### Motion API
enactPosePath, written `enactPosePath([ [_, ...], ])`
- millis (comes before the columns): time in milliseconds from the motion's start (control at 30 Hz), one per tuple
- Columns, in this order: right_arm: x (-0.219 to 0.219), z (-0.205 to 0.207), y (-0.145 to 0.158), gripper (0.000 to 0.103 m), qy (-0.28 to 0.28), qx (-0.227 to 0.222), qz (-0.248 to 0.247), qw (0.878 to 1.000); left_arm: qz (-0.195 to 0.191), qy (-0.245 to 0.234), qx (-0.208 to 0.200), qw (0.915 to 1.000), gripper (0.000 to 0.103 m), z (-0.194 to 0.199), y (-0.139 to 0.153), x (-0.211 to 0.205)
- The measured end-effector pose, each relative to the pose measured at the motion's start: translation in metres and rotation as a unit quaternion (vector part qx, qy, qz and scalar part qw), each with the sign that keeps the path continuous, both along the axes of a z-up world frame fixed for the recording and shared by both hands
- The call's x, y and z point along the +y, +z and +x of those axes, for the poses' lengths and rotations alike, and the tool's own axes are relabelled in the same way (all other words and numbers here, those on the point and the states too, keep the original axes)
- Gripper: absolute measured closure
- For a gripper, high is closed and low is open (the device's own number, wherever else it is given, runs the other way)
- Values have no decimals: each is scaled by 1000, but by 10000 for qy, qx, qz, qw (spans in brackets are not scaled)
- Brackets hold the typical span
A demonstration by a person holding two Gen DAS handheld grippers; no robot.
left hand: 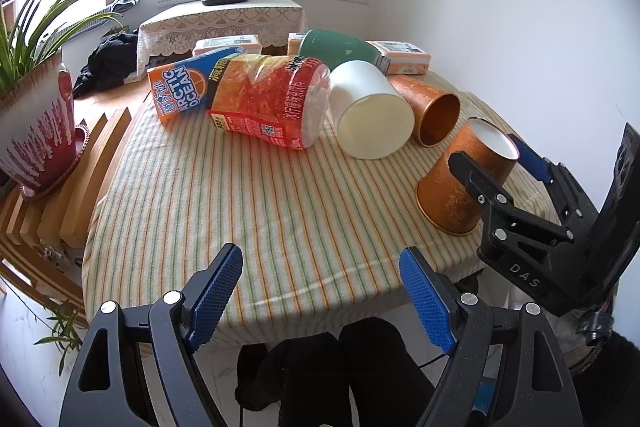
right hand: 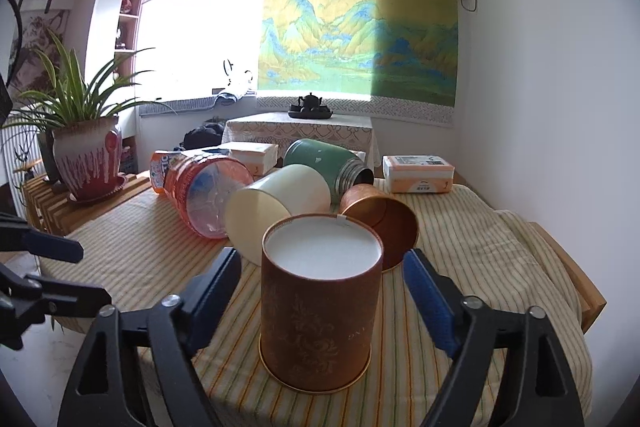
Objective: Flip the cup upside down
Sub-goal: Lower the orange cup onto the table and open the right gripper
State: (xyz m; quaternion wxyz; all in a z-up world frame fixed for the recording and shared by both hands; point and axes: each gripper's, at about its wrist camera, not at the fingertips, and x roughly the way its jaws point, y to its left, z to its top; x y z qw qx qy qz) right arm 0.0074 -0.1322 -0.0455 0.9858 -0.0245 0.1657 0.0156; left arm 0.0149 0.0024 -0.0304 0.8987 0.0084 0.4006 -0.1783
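- Right wrist view: right gripper (right hand: 322, 291) spread wide, its blue pads (right hand: 430, 303) standing off on both sides of the brown patterned paper cup (right hand: 318, 311), neither pad touching the wall.
- Cup between the fingers, upside down, gold rim flat on the striped yellow-green tablecloth (right hand: 460, 227), white base facing up.
- Just beyond the cup: an orange paper cup lying on its side (right hand: 384, 223), mouth towards the gripper, close behind the cup's right shoulder.
- Beyond and left of it: a cream cylindrical tub on its side (right hand: 276, 211), open end towards the gripper.
- Further left: a clear plastic bottle with orange label (right hand: 200, 187), lying down, base end nearest.
- Behind the tub: a green metal flask on its side (right hand: 324, 163), touching or nearly touching the tub.
- Far right, well apart: a wrapped tissue pack (right hand: 418, 173) near the cloth's back edge.
- Far left: a potted plant in a red-and-white ceramic pot (right hand: 86, 159) on slatted wood.
- Left wrist view: left gripper (left hand: 322, 291) also wide apart, holding nothing, over the near edge of the cloth (left hand: 240, 207).
- Ahead and to its right: the upturned cup (left hand: 466, 179) with the right gripper (left hand: 494, 159) straddling it.
- Ahead: bottle (left hand: 256, 95), tub (left hand: 370, 115) and orange cup (left hand: 432, 111) in a row.
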Motion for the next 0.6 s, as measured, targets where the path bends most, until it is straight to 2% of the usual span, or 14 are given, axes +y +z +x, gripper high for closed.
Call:
enactPosePath([
  [333, -10, -30, 21, 15, -82, 46, 262, 9996, -51, 157, -485, 9987, 19, -20, 9, -6],
  [467, -17, -45, 28, 15, -270, 45, 304, 9992, -18, 285, -844, 9960, 19, -30, 13, -9],
  [600, -24, -57, 34, 15, -509, 17, 388, 9979, 5, 539, -1464, 9878, 18, -46, 21, -8],
])
